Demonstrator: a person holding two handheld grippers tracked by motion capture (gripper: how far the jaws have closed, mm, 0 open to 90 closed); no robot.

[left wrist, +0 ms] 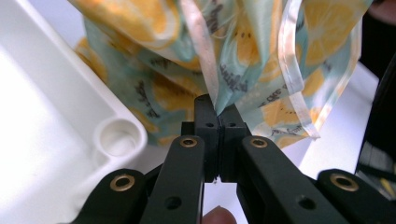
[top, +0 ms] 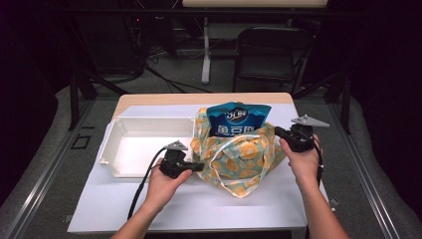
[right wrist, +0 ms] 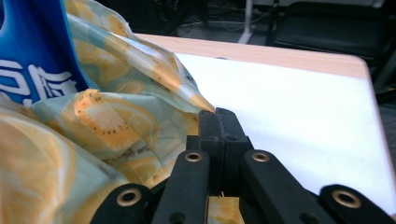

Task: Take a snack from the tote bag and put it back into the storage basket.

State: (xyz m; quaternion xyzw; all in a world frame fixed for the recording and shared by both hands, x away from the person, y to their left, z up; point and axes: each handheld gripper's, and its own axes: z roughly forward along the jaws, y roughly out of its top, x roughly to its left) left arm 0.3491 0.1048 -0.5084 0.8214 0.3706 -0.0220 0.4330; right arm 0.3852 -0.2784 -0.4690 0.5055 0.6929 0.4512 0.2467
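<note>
The blue pouch [top: 239,119] has its lower half hidden inside the lemon-print bag [top: 239,154]; its small print is too tiny to read.

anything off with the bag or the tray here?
Nothing spilled or damaged. The blue snack pouch sticks well out of the lemon-print bag, whose mouth both tongs pinch. The white tray sits square beside it.

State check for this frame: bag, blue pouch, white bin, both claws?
lemon-print bag: mouth open, standing on the table, pinched at both sides
blue pouch: upright in the bag, top sticking out
white bin: empty, beside the bag
left claw: shut on the bag's fabric
right claw: shut on the bag's edge
</note>
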